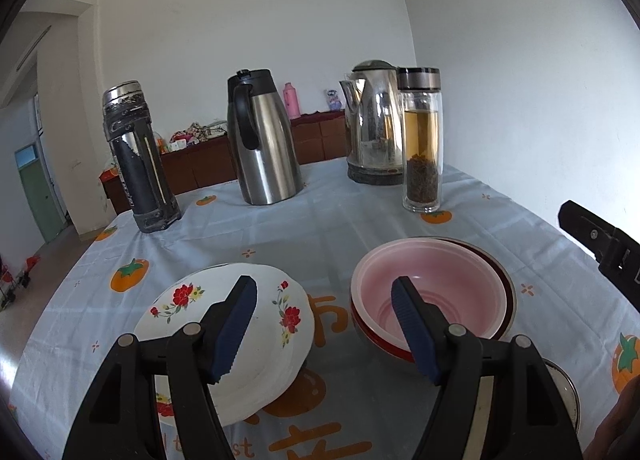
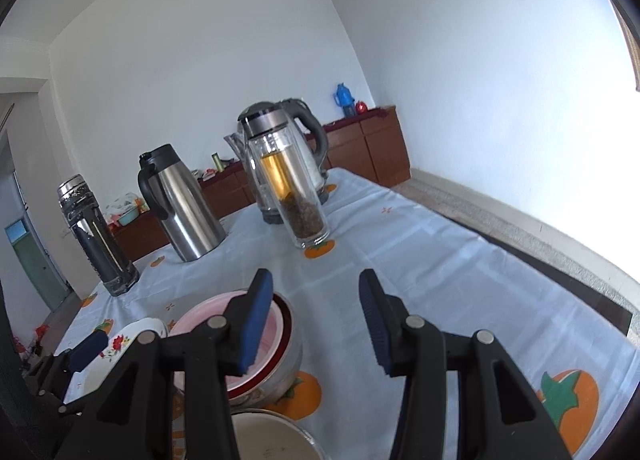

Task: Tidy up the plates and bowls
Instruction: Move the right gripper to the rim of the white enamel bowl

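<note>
On the bench (image 1: 360, 200), under a pale blue cloth printed with orange fruit, a row of drink vessels stands along the far side: from the left a dark flask (image 1: 138, 156), a steel jug (image 1: 262, 136) with a black handle, a steel kettle (image 1: 374, 128), and just in front of the kettle a glass tea bottle (image 1: 422, 140). Nearer, a stack of white plates (image 1: 240, 336) with red flowers sits on the left, and to its right, apart from it, a pink bowl (image 1: 432, 292) is nested in a red-rimmed bowl (image 1: 508, 284). The left claw (image 1: 324, 324) hangs over the gap between plates and bowls, its 2 blue pads spread wide with nothing between them. The right claw (image 2: 316, 324) is just right of the bowls, jaws parted to a middling gap and empty. Below it a metal bowl (image 2: 276, 436) shows at the near edge.
</note>
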Available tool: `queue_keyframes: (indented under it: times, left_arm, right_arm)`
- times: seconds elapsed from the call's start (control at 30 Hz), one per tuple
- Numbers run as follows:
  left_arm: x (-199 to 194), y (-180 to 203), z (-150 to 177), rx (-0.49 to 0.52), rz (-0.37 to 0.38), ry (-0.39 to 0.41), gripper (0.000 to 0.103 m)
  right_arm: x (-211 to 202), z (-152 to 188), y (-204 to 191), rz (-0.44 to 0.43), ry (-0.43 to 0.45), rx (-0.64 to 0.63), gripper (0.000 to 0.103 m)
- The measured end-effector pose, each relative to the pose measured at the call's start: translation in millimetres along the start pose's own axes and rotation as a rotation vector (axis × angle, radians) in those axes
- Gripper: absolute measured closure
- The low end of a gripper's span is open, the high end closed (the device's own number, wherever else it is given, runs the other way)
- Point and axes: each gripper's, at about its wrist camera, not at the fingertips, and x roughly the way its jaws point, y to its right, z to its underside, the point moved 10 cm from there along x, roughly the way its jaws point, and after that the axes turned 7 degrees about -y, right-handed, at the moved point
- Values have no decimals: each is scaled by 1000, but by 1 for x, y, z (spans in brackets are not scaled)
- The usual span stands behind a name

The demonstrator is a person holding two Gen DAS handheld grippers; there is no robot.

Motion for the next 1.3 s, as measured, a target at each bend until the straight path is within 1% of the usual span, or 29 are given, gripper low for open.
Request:
queue_keyframes:
  times: [0.13,0.2,0.23,0.27,0.43,0.6,0.8,1.1,1.3]
  left_arm:
    - [-3,-5,3,-34,2,24,31]
    - [-4,-8,4,-40,-11,39,31]
    - [-6,-10,5,-42,-22,47,31]
    - [-7,-11,6,-43,-27,54,31]
    - [-9,-13,10,-49,-32,65,31]
    - [-10,-13,17,-44,-29,59,31]
    - [-13,-11,24,-28,-27,56,31]
    - [-21,-8,32,-17,-9,62,31]
    - [-30,-6,37,-6,12,74,31]
  right_arm:
    - [-7,-2,4,29,60,-27,56]
    - [-11,-2,5,33,88,-31,49]
    - [-15,-2,6,45,106,-38,43]
    - [-17,-2,6,54,118,-46,41]
    - [-27,1,12,98,151,-68,39]
    - [-31,3,20,116,159,-56,38]
    - [-37,8,19,125,161,-74,38]
    - [-51,12,26,122,174,-48,38]
    - [-69,18,22,123,197,-62,38]
